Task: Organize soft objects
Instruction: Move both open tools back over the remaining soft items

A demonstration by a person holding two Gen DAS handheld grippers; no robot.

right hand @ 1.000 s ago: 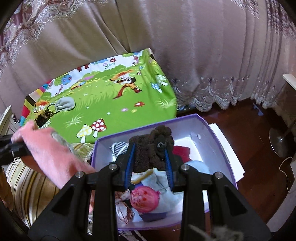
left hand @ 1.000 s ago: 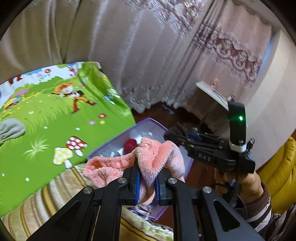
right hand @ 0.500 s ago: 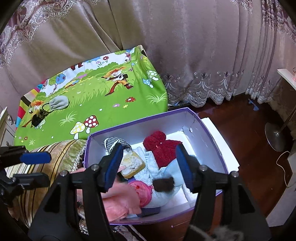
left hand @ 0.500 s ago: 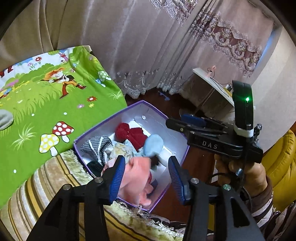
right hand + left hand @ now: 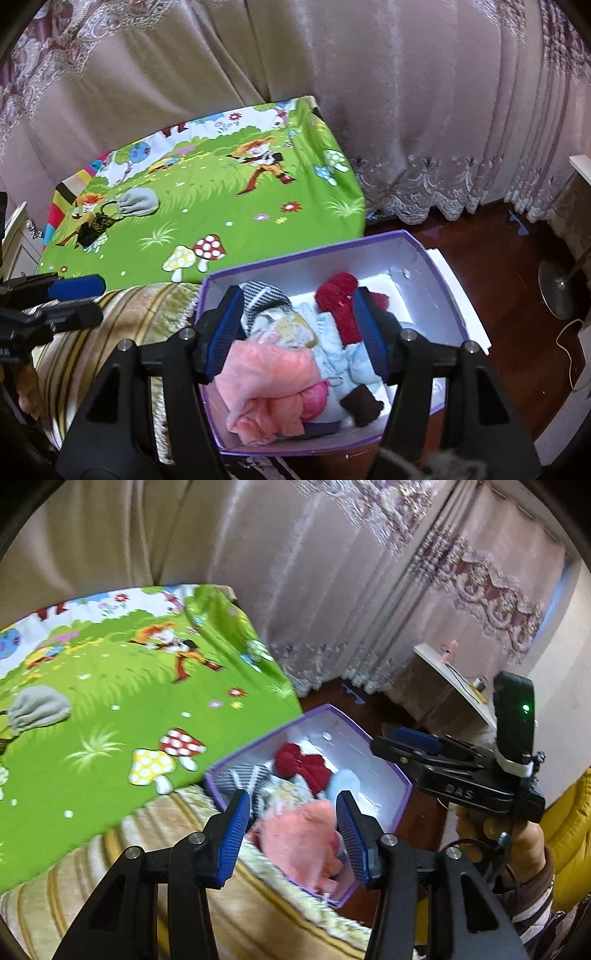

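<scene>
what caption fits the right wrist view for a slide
Open right gripper above the purple box, where a pink fleece piece and a dark brown knit lie among other soft items.

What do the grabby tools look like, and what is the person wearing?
Each tool, the left tool and the right tool, is black with two angled arms, silver bolts and ribbed blue pads. The right one carries white "DAS" lettering and a small green light. The person wears a striped sleeve.

Purple box (image 5: 436, 266), open-topped, holds soft items: pink fleece (image 5: 266, 384) at near end, red knit (image 5: 338, 306), brown piece (image 5: 362, 404), checked cloth (image 5: 264, 295).
</scene>
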